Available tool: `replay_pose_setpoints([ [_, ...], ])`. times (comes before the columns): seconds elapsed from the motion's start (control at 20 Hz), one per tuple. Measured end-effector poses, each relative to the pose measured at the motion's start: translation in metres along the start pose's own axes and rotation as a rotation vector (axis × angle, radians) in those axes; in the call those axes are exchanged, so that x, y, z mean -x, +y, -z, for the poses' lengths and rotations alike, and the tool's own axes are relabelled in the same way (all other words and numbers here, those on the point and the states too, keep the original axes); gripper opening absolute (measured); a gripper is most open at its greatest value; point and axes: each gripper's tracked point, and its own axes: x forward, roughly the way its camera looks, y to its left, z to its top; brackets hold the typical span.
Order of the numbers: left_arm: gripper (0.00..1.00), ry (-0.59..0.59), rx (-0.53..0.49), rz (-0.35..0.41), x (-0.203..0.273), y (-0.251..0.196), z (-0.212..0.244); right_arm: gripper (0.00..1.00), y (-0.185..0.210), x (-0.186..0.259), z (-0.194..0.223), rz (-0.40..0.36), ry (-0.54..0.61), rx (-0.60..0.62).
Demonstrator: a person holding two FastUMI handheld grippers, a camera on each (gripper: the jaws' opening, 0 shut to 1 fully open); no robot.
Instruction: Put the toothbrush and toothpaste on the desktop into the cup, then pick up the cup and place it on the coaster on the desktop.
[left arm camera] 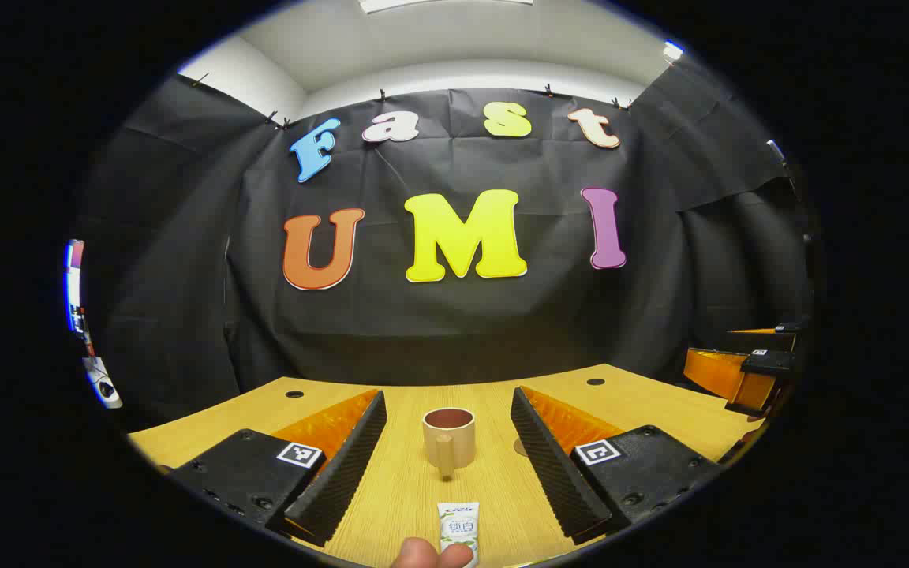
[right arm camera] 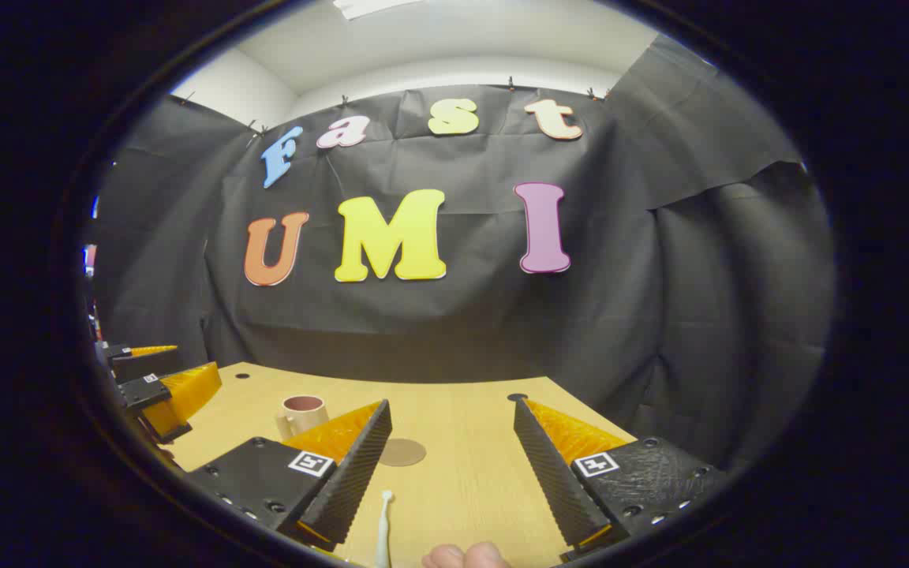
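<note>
- Hovering low over the wooden surface [left arm camera: 644,402], the left claw [left arm camera: 448,450] stands wide, gripping nothing, with the cup [left arm camera: 448,435] dead ahead between its fingers.
- Toothpaste [left arm camera: 458,527] lies flat on the surface just in front of that claw, short of the cup; the cup looks empty from here.
- Over on the other side, the right claw [right arm camera: 450,461] is spread wide too, also with nothing in it, and the toothbrush [right arm camera: 383,530] lies on the surface near its left finger.
- The coaster [right arm camera: 402,452] sits bare, close beside the cup but apart from it.
- My read: both items are out of the cup, so the loading step is in hand. Next call is a drop onto the tube or brush, closing across its narrow width.
- Writing: the tube has a printed label, which I'm leaving unread; each claw carries a square black-and-white marker [left arm camera: 299,454].
</note>
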Motion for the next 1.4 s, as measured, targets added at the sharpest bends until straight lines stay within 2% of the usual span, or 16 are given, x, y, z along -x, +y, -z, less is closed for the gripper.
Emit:
replay_pose_setpoints([
  [0.85, 1.0, 0.032, 0.017, -0.011, -0.003, 0.001, 0.011, 0.95, 0.0, -0.002, -0.001, 0.007, -0.011, 0.006],
  [1.4, 1.0, 0.075, 0.012, 0.004, -0.002, 0.0, 0.02, 0.94, 0.006, 0.002, 0.02, -0.003, 0.05, 0.005],
])
